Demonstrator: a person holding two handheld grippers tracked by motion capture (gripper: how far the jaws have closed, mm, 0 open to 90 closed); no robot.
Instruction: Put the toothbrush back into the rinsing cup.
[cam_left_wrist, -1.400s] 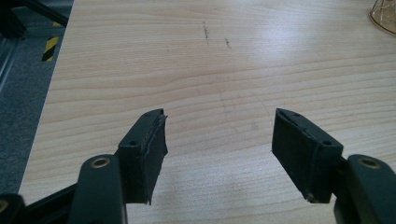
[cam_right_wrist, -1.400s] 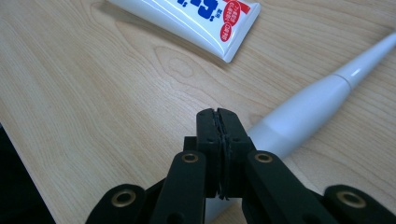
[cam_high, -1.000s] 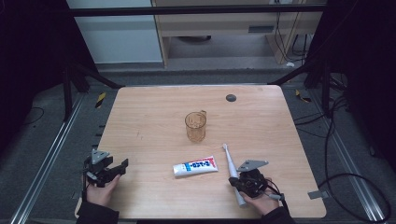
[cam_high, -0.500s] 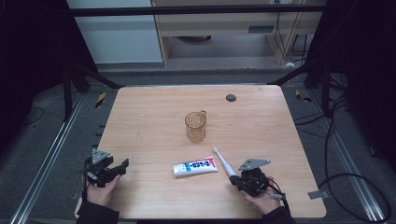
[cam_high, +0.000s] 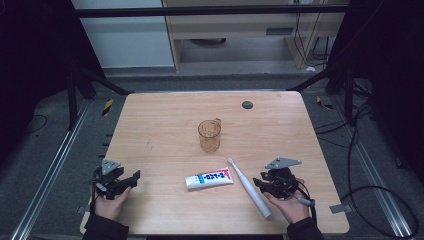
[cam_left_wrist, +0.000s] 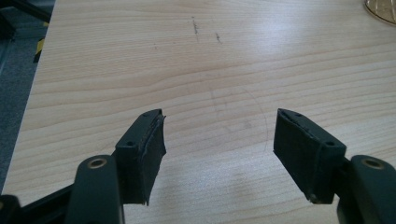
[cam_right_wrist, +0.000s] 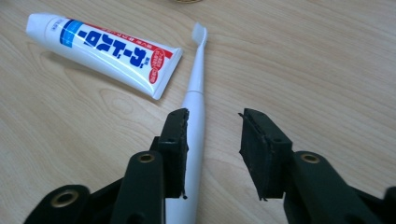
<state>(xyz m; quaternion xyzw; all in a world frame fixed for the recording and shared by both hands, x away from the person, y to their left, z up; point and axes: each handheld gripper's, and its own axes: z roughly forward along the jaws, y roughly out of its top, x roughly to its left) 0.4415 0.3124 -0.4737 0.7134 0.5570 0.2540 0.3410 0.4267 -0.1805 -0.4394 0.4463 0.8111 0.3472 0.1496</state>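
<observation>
A white toothbrush lies flat on the wooden table, its head next to the flat end of a white, blue and red toothpaste tube. My right gripper hangs just right of the brush handle. Its jaws have just been opening and nothing is between them. In the right gripper view the toothbrush runs under the left jaw of my right gripper, beside the tube. A clear amber cup stands upright behind them. My left gripper rests open at the near left; in its own view the left gripper stands over bare wood.
A small dark round disc sits near the table's far edge. The cup's rim shows at the top right corner of the left gripper view. Metal frame rails run along both sides of the table.
The toothbrush, held up off the table by the right gripper before, has tipped leftward and now lies on the table. The right gripper's jaws have parted and let it go. The left gripper has not moved.
</observation>
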